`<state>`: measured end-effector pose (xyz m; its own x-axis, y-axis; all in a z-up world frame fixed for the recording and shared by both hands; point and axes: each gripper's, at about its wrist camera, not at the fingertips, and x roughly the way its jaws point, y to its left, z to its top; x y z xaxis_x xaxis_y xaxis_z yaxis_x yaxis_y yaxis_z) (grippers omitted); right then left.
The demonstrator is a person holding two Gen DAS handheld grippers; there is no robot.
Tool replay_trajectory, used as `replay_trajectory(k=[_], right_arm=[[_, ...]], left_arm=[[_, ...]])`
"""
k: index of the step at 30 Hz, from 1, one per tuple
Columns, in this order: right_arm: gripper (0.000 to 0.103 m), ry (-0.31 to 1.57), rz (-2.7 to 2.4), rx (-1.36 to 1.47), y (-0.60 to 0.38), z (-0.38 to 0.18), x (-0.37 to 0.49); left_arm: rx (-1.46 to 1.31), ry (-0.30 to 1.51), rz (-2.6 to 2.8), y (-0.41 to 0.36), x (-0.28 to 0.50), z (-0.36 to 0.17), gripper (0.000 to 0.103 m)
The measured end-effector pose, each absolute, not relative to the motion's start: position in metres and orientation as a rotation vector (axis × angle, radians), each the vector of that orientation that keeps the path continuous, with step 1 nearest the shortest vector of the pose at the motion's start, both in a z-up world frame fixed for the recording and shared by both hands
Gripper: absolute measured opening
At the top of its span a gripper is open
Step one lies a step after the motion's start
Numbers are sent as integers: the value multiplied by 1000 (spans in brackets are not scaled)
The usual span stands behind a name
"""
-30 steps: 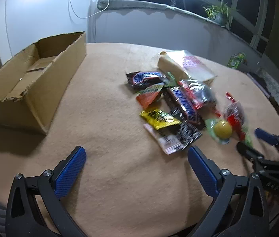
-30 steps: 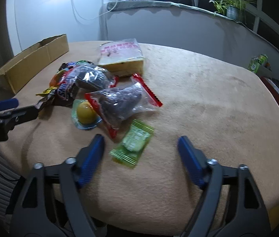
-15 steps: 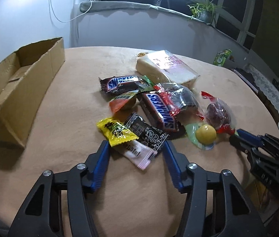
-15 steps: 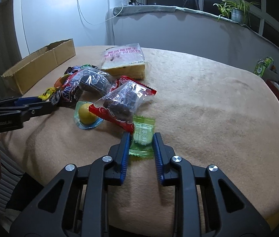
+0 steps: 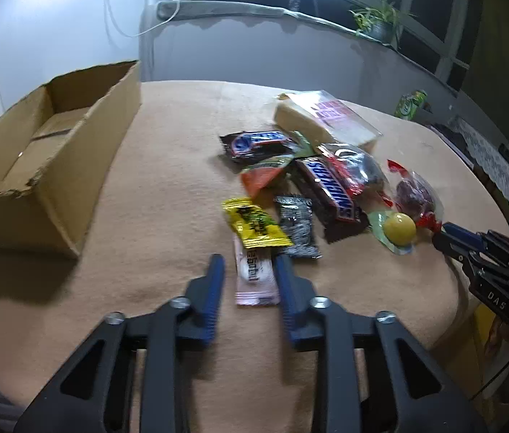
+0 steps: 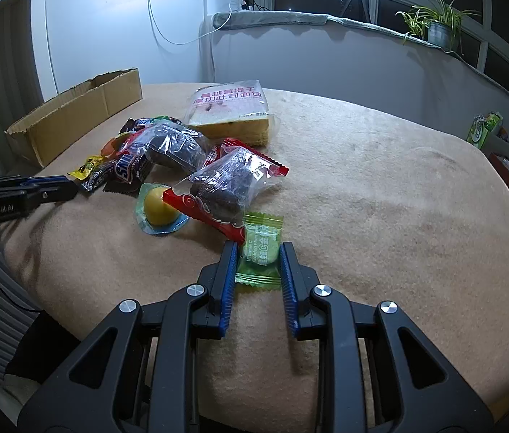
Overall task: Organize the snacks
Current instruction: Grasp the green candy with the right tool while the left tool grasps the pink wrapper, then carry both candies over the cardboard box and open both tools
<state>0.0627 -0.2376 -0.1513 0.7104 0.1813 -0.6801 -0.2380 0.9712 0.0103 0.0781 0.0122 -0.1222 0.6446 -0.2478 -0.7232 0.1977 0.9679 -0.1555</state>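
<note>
A heap of snacks lies on the tan blanket-covered table (image 5: 153,187). My left gripper (image 5: 249,270) stands around a pink-white packet (image 5: 254,278), its right pad at the packet's edge and a gap left on the other side. A yellow packet (image 5: 254,223), a black packet (image 5: 295,225) and a Snickers bar (image 5: 330,187) lie just beyond. My right gripper (image 6: 258,256) is shut on a green Vitamin C candy (image 6: 261,249). A yellow jelly cup (image 6: 158,209) and a red-trimmed cake bag (image 6: 232,184) lie beside it.
An open cardboard box (image 5: 38,151) stands at the table's left; it also shows in the right wrist view (image 6: 74,115). A bagged bread loaf (image 6: 232,112) lies at the far side of the heap. A low wall and a potted plant (image 6: 438,29) stand behind.
Both grippers moved forward and narrowed from wide open. The left one came around the pink-white packet; the right one closed on the green candy.
</note>
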Motion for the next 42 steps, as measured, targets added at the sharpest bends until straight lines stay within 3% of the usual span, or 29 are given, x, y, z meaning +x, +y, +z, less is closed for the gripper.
replay_trajectory(k=[11, 21, 33, 42], right_arm=[[24, 714, 209, -61, -242, -139, 54], [24, 625, 199, -1, -244, -94, 53], [24, 565, 479, -2, -112, -51, 107], [24, 531, 740, -81, 31, -46, 148]], left_arm=[[-78, 814, -251, 21, 67, -117, 18], [-145, 693, -229, 48, 51, -76, 18], [-180, 554, -113, 121, 68, -39, 18], [-228, 584, 14, 183, 100, -56, 18]])
